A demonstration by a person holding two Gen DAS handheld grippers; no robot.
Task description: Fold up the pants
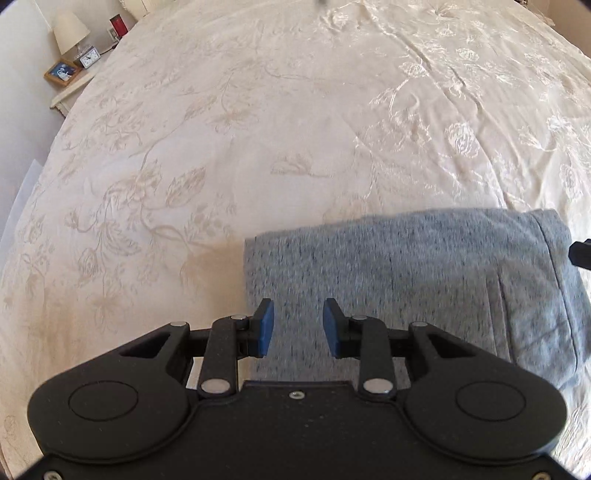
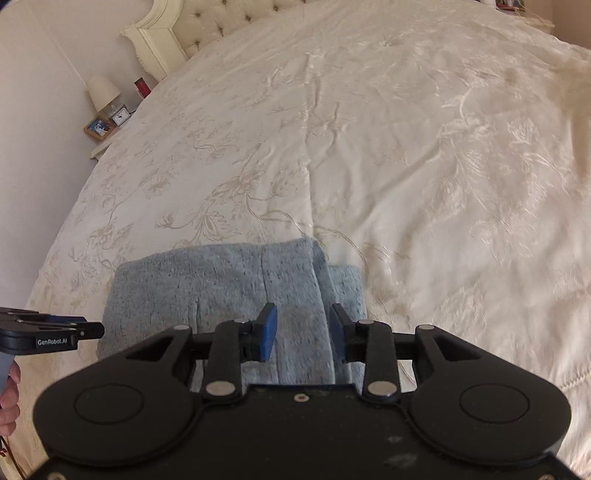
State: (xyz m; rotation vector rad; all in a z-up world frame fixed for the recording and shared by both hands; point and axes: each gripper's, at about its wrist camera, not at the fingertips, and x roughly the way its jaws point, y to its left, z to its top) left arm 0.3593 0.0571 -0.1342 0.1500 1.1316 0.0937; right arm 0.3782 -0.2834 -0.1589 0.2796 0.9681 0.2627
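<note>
The grey-blue heathered pants (image 1: 406,273) lie folded into a compact rectangle on the cream bedspread (image 1: 258,129). My left gripper (image 1: 298,325) is open and empty, hovering over the bundle's left end. In the right wrist view the same pants (image 2: 221,288) lie in front, with a seam and a folded edge showing. My right gripper (image 2: 303,332) is open and empty over the bundle's right end. The left gripper also shows at the left edge of the right wrist view (image 2: 92,329). A tip of the right gripper shows at the right edge of the left wrist view (image 1: 580,251).
The bed has a floral embroidered cover (image 2: 406,147) and a tufted headboard (image 2: 207,29). A nightstand at the far left holds a lamp (image 1: 68,33), a small clock (image 1: 89,57) and a framed picture (image 1: 62,72). The person's hand (image 2: 9,402) holds the left gripper.
</note>
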